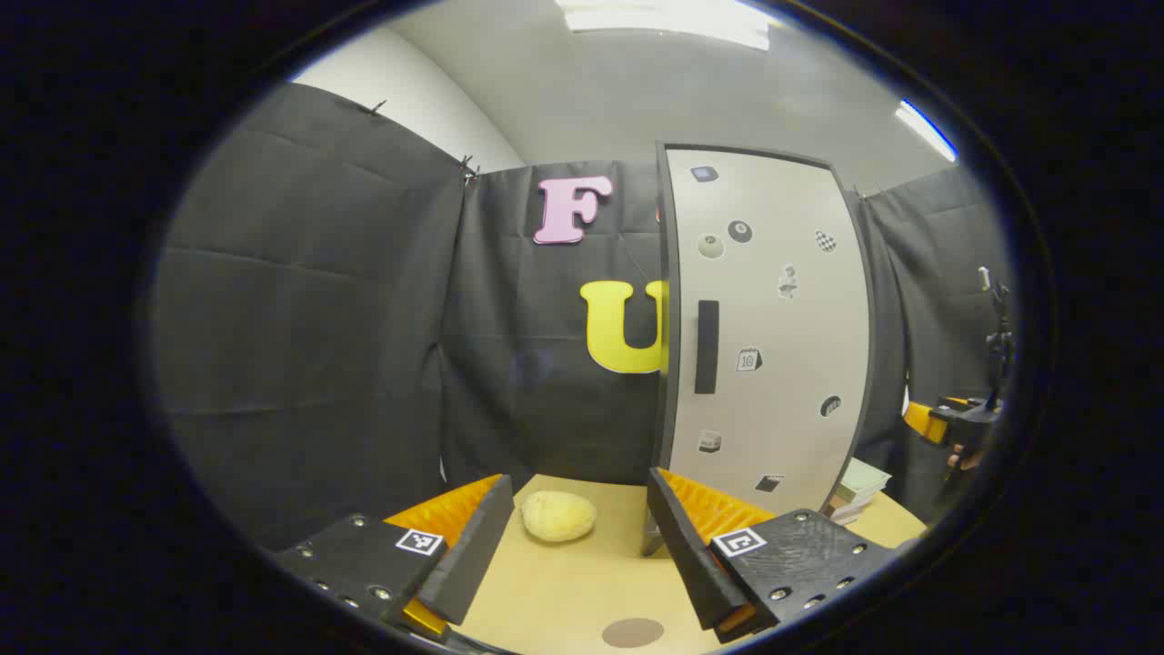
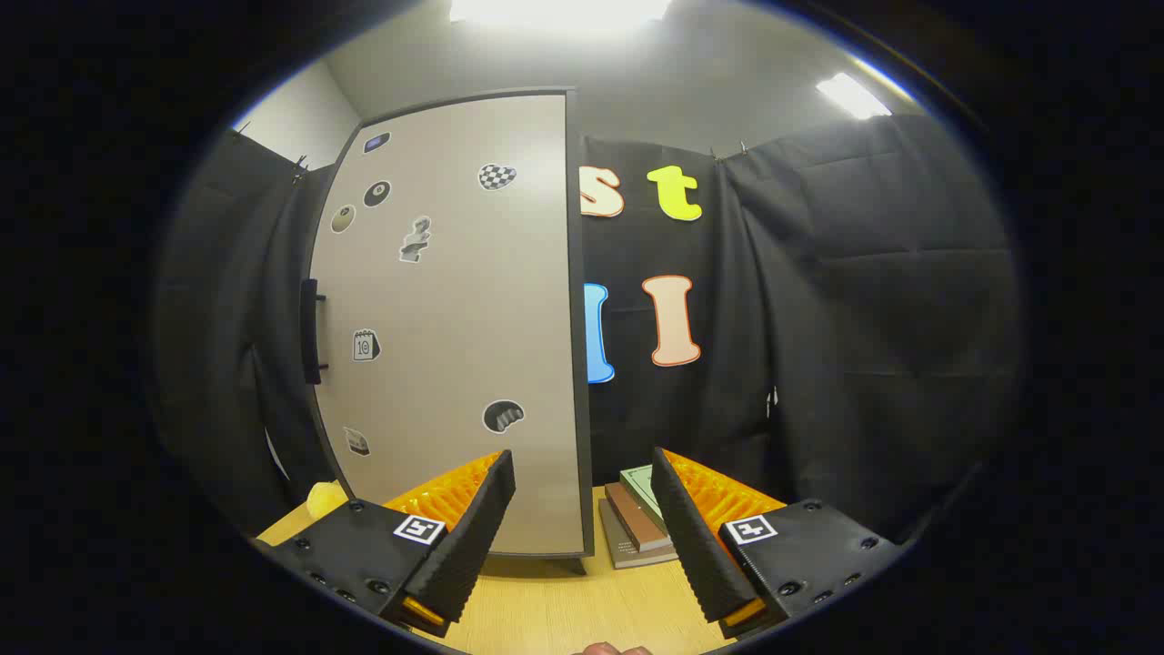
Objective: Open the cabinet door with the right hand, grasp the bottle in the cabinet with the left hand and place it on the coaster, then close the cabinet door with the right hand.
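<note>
Left claw: your left claw stands wide apart and holds nothing; it hovers over the table.
Right claw: your right claw also stands wide apart and holds nothing, its fingers clear of the cabinet's front.
Cabinet door: shut. In the left gripper view it rises ahead and to the right of your left claw; in the right gripper view it stands ahead and to the left of your right claw, its lower edge just beyond the left finger.
Handle: a dark upright bar near the door's left edge, ahead of your left claw and above its right finger. In the right gripper view it sits at the door's far left edge, well apart from your right claw.
Stickers: small pictures scattered across the door's face.
Bottle: behind the shut door, so you cannot tell its place.
Coaster: a round brown disc flat on the table, below and between your left claw's fingers, nearer the right one.
Yellow lump: a pale, rough-skinned rounded thing on the table, ahead of your left claw, between its fingertips.
Books: a low stack lying flat, ahead of your right claw, between its fingers and just beside the cabinet's right corner.
Other claw: far right of your left claw, held in a hand.
</note>
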Demonstrator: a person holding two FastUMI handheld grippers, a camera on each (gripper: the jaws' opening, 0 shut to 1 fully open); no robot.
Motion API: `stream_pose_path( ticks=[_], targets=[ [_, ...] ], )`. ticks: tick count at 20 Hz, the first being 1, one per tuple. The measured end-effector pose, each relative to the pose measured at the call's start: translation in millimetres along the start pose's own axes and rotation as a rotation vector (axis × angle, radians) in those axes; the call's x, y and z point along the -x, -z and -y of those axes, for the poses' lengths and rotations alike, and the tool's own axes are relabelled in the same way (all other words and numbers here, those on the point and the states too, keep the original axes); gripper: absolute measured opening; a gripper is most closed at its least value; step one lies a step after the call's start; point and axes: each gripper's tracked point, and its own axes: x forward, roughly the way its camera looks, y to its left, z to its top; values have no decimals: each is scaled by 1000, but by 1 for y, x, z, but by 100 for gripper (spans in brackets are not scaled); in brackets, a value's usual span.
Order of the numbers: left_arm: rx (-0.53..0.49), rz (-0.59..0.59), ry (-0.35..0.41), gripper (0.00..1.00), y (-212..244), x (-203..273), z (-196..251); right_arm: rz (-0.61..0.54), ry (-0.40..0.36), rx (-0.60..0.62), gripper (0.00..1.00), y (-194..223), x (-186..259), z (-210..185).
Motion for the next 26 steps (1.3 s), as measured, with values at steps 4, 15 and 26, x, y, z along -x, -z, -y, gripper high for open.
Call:
stream_pose_path(
  ticks=[4, 15, 26],
  targets=[
    [13, -5, -11, 91, 5, 5, -10, -7, -36, 18, 94, 0, 2, -2],
    [62, -27, -12, 89, 26, 12, -31, 13, -96, 56, 96, -18, 4, -43],
    [66, -45, 11, 94, 49, 31, -43, 60, -110, 73, 97, -78, -11, -74]
  ],
)
